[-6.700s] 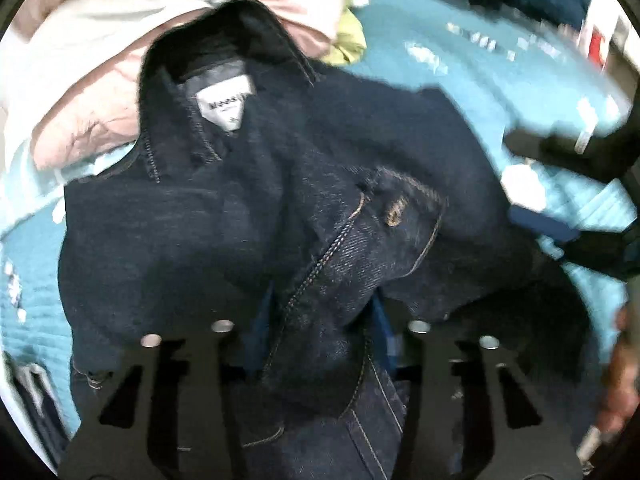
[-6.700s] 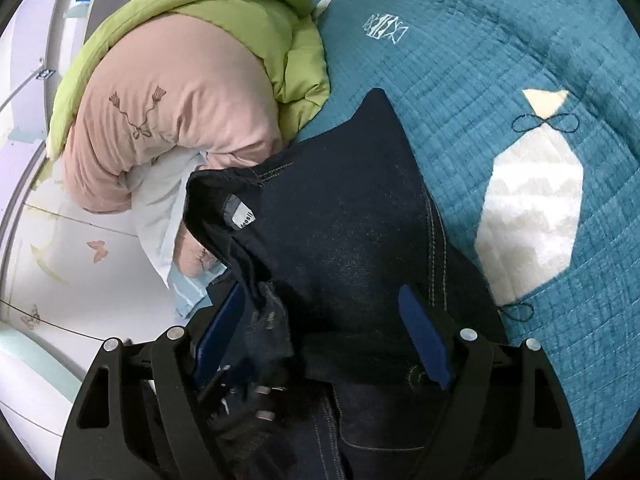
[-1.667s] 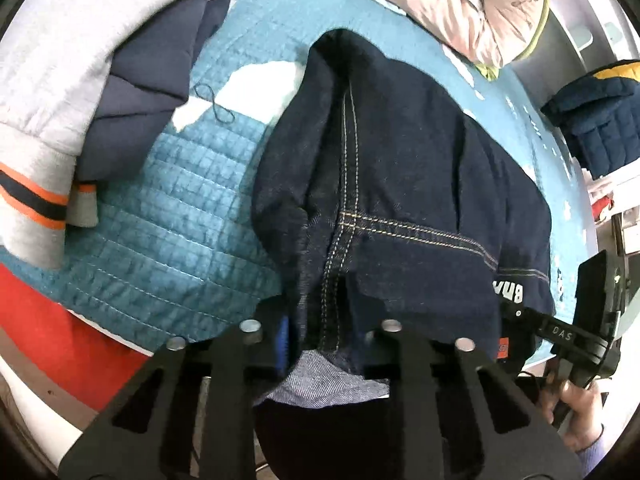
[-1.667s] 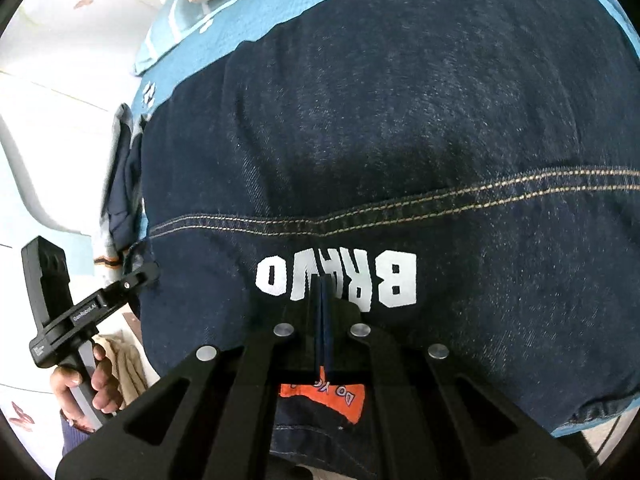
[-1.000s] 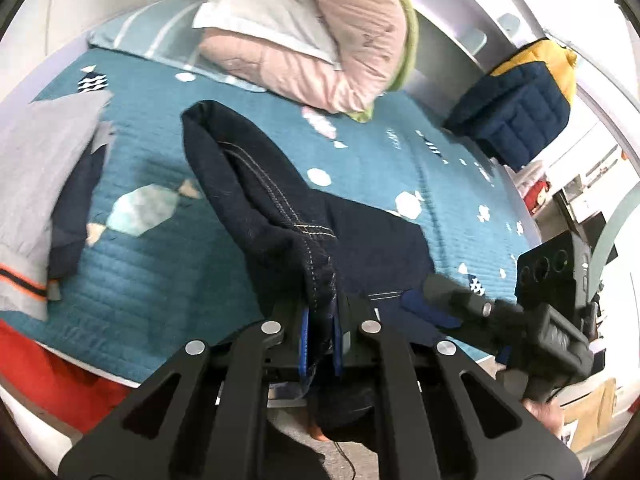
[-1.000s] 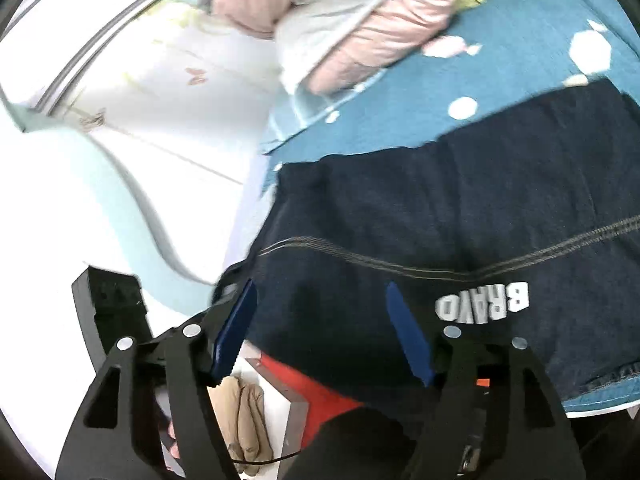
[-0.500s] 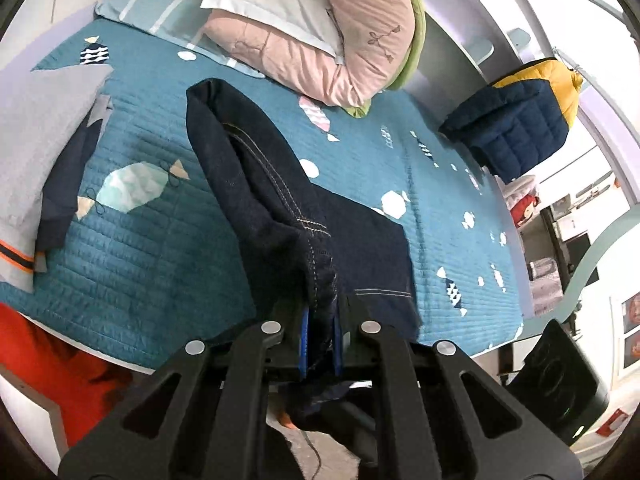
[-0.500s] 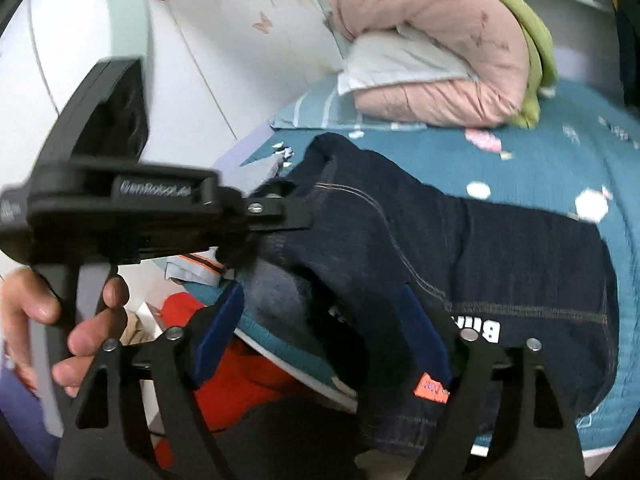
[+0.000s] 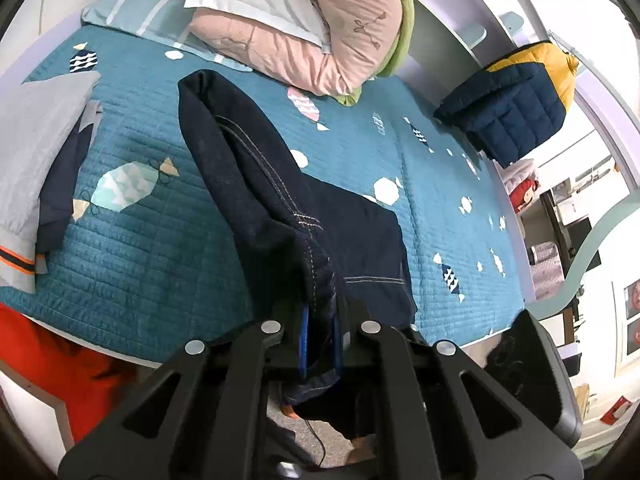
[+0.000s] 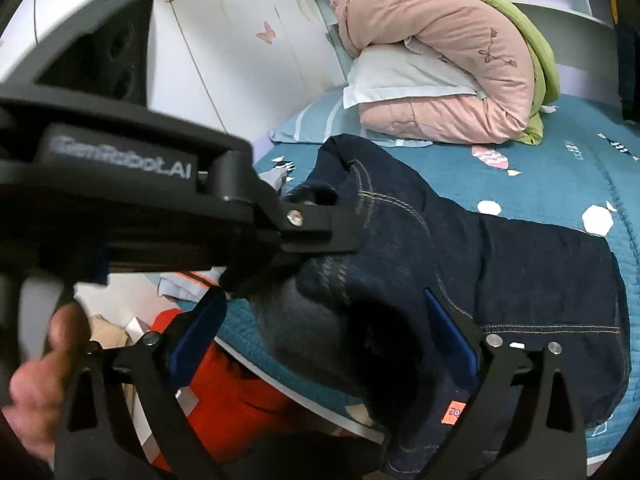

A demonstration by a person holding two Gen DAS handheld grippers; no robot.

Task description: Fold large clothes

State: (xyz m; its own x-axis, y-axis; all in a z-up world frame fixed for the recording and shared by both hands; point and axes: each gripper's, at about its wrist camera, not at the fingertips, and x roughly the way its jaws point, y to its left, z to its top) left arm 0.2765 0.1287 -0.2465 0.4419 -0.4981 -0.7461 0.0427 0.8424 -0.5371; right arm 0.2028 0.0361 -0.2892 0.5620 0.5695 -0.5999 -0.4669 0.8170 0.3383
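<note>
**Carrying a pinched denim edge across for the fold**

The dark denim jacket (image 9: 280, 184) is lying half on the teal quilt (image 9: 132, 248) near the bed's front edge, one stitched edge rising off it into the left gripper (image 9: 320, 336). That gripper is squeezing the seam between nearly closed blue pads. The right gripper (image 10: 320, 336) is hanging wide apart around the bunched cloth below the lifted edge, gripping nothing. To fold well, I judge it should be closing on a matching edge before anything travels, so both corners are moving level and the layers are landing square. The grey sweatshirt (image 9: 36, 140) is sitting just beside; the pink duvet (image 9: 320, 28) and the navy puffer (image 9: 516, 108) are lying well apart.
</note>
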